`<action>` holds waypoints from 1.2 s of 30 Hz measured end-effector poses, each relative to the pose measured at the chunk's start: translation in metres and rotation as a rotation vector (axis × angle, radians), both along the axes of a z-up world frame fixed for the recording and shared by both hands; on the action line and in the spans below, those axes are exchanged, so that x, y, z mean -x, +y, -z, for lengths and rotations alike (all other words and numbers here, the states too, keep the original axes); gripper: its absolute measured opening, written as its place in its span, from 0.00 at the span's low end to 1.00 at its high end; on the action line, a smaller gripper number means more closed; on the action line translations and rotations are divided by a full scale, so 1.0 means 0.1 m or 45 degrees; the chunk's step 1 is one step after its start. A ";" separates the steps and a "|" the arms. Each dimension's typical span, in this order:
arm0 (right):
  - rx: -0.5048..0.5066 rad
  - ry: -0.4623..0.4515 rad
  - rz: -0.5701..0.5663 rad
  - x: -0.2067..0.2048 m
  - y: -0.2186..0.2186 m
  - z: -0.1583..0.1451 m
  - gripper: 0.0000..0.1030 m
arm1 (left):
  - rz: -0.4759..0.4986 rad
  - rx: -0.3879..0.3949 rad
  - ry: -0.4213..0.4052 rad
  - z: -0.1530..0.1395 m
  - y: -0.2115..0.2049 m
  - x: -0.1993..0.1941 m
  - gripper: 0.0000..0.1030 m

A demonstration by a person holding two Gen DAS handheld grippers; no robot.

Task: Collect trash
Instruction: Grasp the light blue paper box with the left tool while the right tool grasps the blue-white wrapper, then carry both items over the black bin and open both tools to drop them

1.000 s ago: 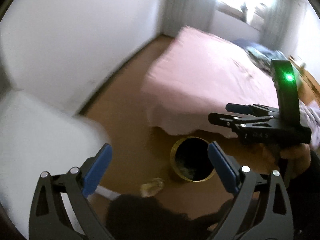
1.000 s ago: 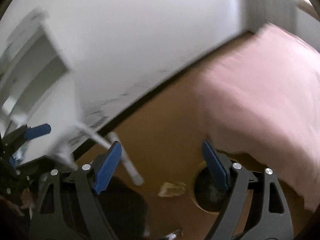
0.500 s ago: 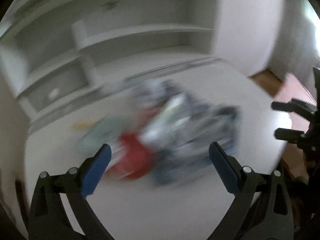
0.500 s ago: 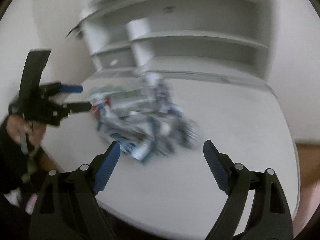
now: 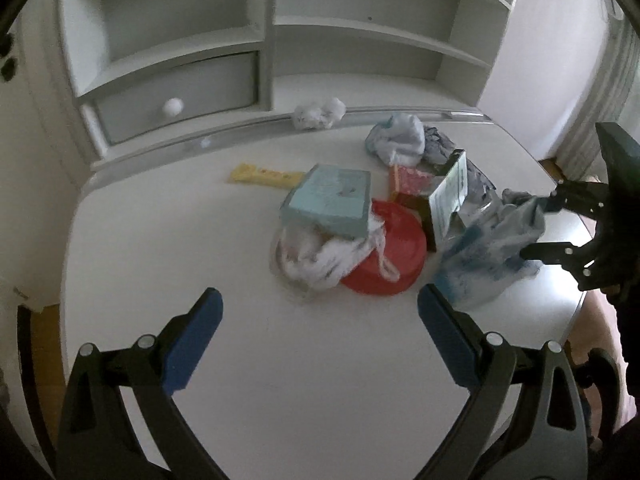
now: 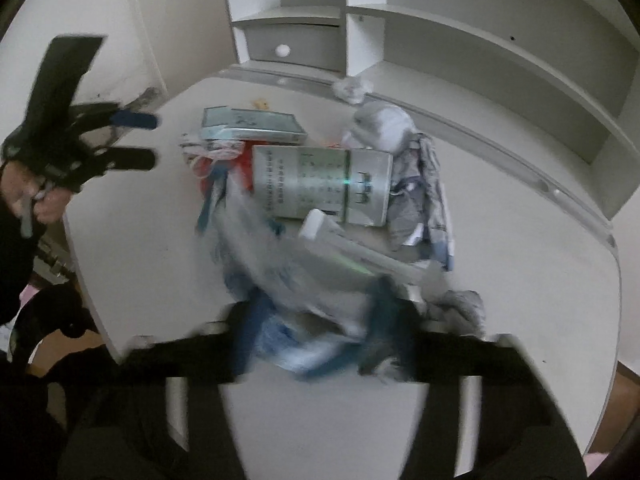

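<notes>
A pile of trash (image 5: 360, 216) is spread on the white desk (image 5: 200, 248): a teal box (image 5: 328, 196), a red lid (image 5: 392, 252), a calendar card (image 6: 320, 184). The left gripper (image 5: 320, 320) is held released over bare desk, near the pile. The right gripper (image 6: 316, 344) is blurred, its fingers around a plastic bag (image 5: 492, 248); whether it is clenched cannot be told.

Print covers the silver box (image 6: 320, 184) ahead of the right jaws, but none is legible.
</notes>
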State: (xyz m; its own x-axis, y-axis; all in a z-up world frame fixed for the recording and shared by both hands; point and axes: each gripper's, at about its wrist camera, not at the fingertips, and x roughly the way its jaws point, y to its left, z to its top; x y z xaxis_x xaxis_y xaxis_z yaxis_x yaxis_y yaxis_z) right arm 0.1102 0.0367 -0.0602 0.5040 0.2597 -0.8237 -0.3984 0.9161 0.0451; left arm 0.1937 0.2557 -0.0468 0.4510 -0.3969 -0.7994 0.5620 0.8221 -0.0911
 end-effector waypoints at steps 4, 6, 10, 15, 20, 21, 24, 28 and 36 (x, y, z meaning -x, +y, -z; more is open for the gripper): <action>-0.048 -0.074 -0.051 0.20 0.11 -0.12 0.24 | 0.045 -0.030 0.016 -0.01 -0.23 -0.29 0.92; -0.055 -0.108 -0.065 0.33 0.15 -0.20 0.23 | 0.073 -0.063 0.032 0.02 -0.36 -0.44 0.92; -0.086 -0.152 -0.076 0.57 0.21 -0.31 0.21 | 0.089 -0.094 0.095 0.12 -0.52 -0.69 0.92; -0.126 -0.166 -0.062 0.76 0.16 -0.34 0.21 | 0.087 -0.130 0.123 0.25 -0.67 -0.78 0.81; -0.187 -0.186 -0.005 0.84 0.00 -0.38 0.19 | 0.077 -0.152 0.083 0.17 -0.70 -0.68 0.55; -0.208 -0.201 0.013 0.87 -0.07 -0.42 0.19 | 0.066 -0.144 0.052 0.07 -0.70 -0.62 0.55; -0.263 -0.272 0.110 0.99 -0.31 -0.55 0.18 | 0.012 -0.112 -0.057 -0.23 -0.69 -0.44 0.55; -0.311 -0.380 0.347 1.29 -0.83 -0.68 0.18 | 0.035 -0.057 -0.166 -0.54 -0.99 -0.10 0.55; -0.192 -0.457 1.095 2.41 -2.23 -0.46 0.18 | 0.388 0.118 -0.211 -0.62 -2.58 0.87 0.55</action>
